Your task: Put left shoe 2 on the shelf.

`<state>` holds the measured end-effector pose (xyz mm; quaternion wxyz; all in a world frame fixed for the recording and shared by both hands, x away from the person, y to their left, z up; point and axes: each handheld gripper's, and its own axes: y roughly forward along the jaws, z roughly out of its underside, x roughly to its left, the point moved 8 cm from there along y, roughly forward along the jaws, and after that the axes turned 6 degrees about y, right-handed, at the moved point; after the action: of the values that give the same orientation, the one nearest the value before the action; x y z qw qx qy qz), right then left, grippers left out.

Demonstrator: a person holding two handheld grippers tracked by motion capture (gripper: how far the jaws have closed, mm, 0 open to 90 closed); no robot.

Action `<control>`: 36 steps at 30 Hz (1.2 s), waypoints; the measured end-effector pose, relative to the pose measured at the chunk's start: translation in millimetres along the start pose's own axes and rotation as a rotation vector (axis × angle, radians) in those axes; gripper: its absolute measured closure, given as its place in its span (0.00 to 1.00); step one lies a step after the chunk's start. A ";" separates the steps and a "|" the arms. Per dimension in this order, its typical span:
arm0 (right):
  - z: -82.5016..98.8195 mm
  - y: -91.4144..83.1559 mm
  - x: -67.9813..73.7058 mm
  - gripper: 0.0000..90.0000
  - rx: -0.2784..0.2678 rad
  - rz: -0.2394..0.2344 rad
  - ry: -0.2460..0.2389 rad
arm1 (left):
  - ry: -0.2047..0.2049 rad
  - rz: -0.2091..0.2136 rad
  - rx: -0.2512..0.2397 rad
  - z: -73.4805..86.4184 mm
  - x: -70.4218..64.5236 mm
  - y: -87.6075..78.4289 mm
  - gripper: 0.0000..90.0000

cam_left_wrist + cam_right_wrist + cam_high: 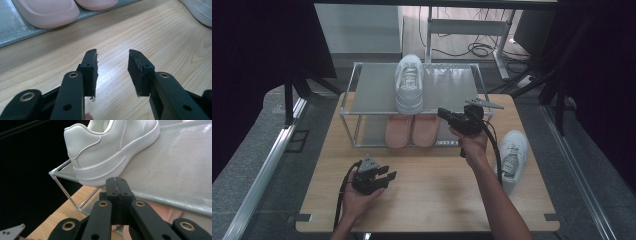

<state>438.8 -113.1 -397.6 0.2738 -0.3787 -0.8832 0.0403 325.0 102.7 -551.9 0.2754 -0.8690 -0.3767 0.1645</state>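
right gripper (pixel 119 182): jaws pressing together, nothing between them | white sneaker (pixel 107 147): sitting heel-first on the rack's top shelf (pixel 175 170), just beyond the jaw tips | pink slipper (pixel 172 213): peeking out beneath the shelf | wooden table (pixel 62 216): showing lower left

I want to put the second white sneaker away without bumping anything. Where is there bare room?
The rack's top shelf is bare left of the white sneaker and right of it too. The table is bare between the left gripper and the person's right forearm. It is crowded on the lower shelf, under the pink slippers, and around the right gripper.
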 end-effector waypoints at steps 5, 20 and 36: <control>6.6 -17.6 -3.1 1.00 -0.020 -0.003 -0.002 | 0.002 0.005 0.005 0.5 -1.1 1.6 0.67; 35.9 -53.8 -16.8 1.00 -0.022 0.023 -0.017 | 0.004 -0.001 0.008 0.9 -0.8 1.5 0.66; 67.9 -68.4 -25.5 1.00 -0.003 0.029 -0.005 | 0.000 -0.002 0.007 0.6 -0.7 1.5 0.66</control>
<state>374.1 -170.0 -447.6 0.2705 -0.3918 -0.8783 0.0437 325.1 101.6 -553.2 0.2785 -0.8678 -0.3768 0.1657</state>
